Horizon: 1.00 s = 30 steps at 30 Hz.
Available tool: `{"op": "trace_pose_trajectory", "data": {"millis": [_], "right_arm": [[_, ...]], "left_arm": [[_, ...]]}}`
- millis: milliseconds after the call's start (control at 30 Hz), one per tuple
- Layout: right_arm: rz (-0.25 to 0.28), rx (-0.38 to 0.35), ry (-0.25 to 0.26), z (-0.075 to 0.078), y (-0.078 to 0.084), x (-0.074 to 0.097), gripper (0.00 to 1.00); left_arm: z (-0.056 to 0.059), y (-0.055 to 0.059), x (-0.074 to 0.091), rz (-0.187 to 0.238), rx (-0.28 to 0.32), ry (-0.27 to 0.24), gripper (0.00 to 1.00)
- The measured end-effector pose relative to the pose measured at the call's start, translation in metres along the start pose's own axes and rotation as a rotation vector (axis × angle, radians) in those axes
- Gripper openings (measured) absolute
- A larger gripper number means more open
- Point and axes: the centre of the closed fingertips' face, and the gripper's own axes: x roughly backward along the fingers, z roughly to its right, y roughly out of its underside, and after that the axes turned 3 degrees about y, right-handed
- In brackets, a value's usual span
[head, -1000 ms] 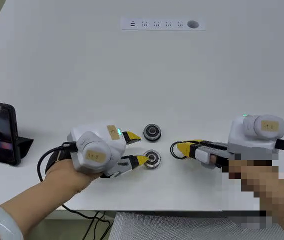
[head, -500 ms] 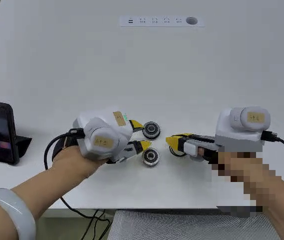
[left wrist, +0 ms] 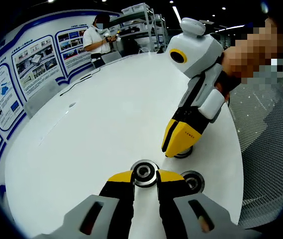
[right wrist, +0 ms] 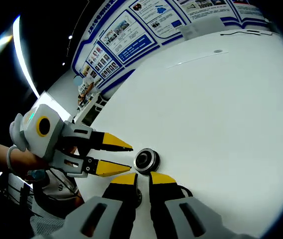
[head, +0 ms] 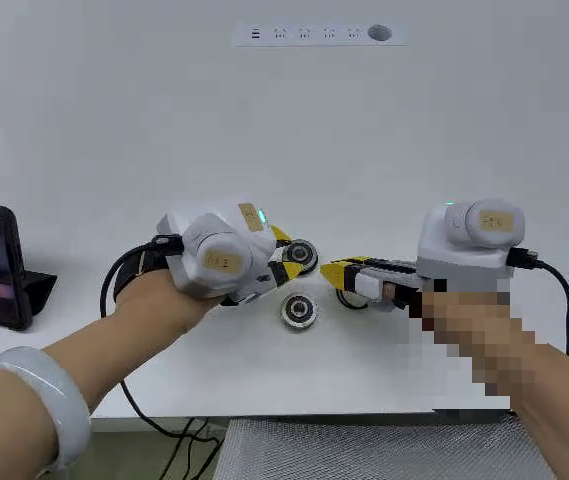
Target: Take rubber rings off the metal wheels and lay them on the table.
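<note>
Far wheel [left wrist: 144,172] flat on the table [head: 164,150], dead ahead of the left gripper [head: 286,254], between its parted tips; near wheel [head: 298,311] just beside; right gripper [head: 332,274] farther off, jaws nearly together over a ring [head: 349,300]; clamped or not, cannot tell.
</note>
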Motion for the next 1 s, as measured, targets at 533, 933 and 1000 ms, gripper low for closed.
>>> {"op": "trace_pose_trajectory", "data": {"millis": [533,933,1000], "right_arm": [[0.004,-0.012,0.002,0.003,-0.001,-0.001,0.10],[0.004,-0.018,0.002,0.005,-0.001,-0.003,0.10],[0.003,-0.018,0.002,0.004,-0.001,-0.003,0.10]], "left_arm": [[-0.004,0.004,-0.013,-0.030,0.015,0.022,0.16],[-0.003,0.007,-0.015,-0.025,0.061,0.042,0.15],[-0.003,0.007,-0.015,-0.021,0.070,0.042,0.15]]}}
